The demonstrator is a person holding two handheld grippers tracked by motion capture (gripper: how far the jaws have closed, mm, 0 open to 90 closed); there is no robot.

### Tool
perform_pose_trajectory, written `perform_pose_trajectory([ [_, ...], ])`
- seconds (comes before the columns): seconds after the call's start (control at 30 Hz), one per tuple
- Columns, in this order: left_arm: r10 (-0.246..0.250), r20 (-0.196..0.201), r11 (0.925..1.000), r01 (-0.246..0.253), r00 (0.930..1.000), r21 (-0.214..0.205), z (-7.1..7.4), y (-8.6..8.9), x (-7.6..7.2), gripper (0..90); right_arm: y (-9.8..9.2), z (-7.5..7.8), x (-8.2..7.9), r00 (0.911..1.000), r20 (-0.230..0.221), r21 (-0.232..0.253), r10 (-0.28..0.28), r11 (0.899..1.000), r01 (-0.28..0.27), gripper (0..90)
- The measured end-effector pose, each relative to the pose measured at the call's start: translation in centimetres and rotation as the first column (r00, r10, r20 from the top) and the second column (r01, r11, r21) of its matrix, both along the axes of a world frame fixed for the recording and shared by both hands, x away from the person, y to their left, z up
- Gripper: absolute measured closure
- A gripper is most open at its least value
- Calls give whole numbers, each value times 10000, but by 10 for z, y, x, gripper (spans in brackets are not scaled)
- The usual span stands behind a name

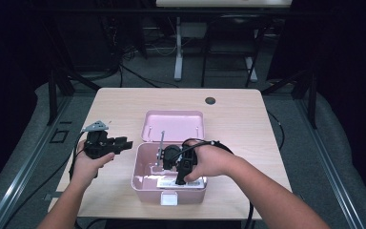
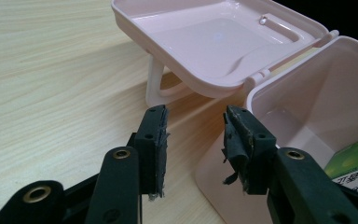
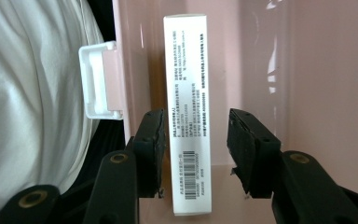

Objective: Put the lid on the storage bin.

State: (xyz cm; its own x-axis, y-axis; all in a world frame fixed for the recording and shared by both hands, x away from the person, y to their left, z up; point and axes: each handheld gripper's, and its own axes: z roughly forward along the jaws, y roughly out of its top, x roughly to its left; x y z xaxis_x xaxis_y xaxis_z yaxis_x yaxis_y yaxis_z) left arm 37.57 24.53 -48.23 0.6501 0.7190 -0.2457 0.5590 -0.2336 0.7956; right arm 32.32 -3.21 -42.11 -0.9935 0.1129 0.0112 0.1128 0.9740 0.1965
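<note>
black fingers [image 3: 154,154] of the right gripper [image 3: 196,154] stand apart astride the white printed cardboard carton [image 3: 186,93], not pressing it; carton rests on edge against the front wall inside the open pink plastic box [image 1: 143,183] on the pale wood surface [image 1: 248,124]. placing step looks finished; next, lift clear. left gripper [image 2: 193,140] hangs wide open, empty, beside the flipped-back pink lid [image 2: 205,42], probably closing it afterwards.

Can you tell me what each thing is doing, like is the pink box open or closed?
Pink box: open, on the table.
Lid: flipped back behind the box.
White carton: on edge inside the box, against its wall.
Right gripper: inside the box, jaws open around the carton, not pressing it.
Left gripper: jaws open, empty, beside the box.
</note>
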Motion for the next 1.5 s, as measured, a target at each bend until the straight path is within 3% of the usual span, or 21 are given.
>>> perform_pose_trajectory([
  [0.23, -11, -8, 10000, 11, 10000, 49, 0, 0, 0, 591, -9, 13, 1, 9992, 157, 506, -375, 9980, 366, 531],
  [0.4, 0, 3, 10000, 0, 10000, 43, 0, 0, 0, 590, -19, 18, 4, 9948, 416, 1056, -925, 9905, 877, 514],
  [0.5, -18, 15, 10000, 18, 10000, 85, 0, 0, 0, 589, -26, 18, 8, 9885, 434, 1650, -1449, 9769, 1359, 500],
  [0.67, -26, 30, 9999, 26, 10000, 117, 0, -1, 0, 587, -36, 16, 10, 9763, 721, 2078, -2042, 9604, 1856, 495],
  [0.97, -105, -19, 9998, 105, 9999, 156, 0, -1, 0, 583, -54, 12, 15, 9416, 1251, 2869, -3126, 9199, 2673, 485],
  [1.03, -83, 16, 9999, 83, 10000, 125, 1, -1, -1, 583, -58, 10, 17, 9340, 1187, 3106, -3370, 9060, 2874, 485],
  [1.23, -96, 107, 9999, 95, 9999, 94, 3, -1, -2, 583, -68, 4, 22, 9171, 1071, 3533, -3839, 8769, 3258, 506],
  [1.5, -162, 148, 9998, 161, 9998, 91, 6, -3, -3, 585, -77, 3, 29, 8943, 1049, 3885, -4351, 8457, 3659, 522],
])
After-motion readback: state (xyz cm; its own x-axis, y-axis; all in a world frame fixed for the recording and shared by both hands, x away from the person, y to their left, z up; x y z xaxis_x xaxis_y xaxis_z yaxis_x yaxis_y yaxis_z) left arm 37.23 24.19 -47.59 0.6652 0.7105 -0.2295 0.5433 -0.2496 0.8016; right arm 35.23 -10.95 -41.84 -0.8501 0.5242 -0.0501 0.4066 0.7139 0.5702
